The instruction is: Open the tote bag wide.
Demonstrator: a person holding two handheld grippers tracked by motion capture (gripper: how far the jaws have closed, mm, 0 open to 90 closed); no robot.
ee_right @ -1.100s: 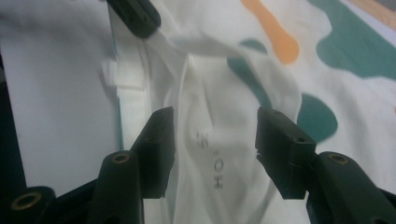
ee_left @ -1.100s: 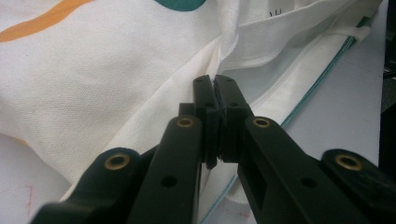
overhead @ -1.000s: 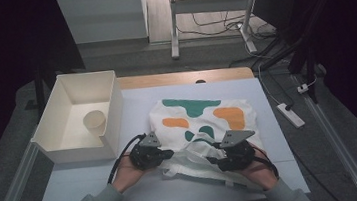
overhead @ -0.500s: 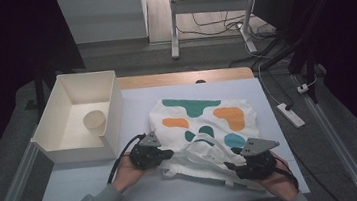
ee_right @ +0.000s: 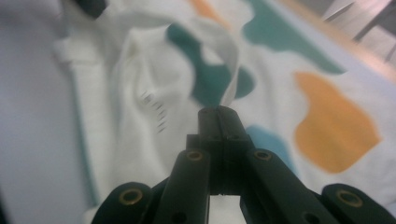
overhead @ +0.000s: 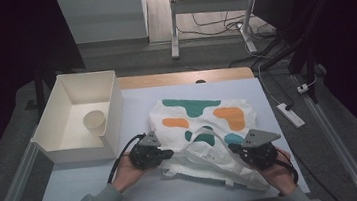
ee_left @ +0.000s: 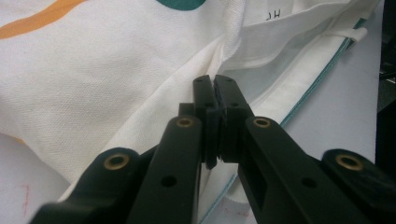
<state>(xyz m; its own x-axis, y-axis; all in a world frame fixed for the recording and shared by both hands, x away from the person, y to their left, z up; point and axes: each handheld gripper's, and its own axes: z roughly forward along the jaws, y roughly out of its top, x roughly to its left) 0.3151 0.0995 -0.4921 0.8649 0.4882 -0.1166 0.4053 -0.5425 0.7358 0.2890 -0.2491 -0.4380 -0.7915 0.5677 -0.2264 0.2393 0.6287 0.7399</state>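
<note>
We judge the white cloth bag with orange and teal patches (overhead: 204, 128) soft, light and floppy. The left gripper (ee_left: 215, 100) pinches its folded edge; the right gripper (ee_right: 219, 114) has just been closing and now clamps its strap. We should hold hems, not the loose middle.

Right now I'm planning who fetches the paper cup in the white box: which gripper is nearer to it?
Left. The left gripper sits at the cloth bag's near-left edge, just past the white box holding the paper cup. The right gripper is across the bag, farther away.
</note>
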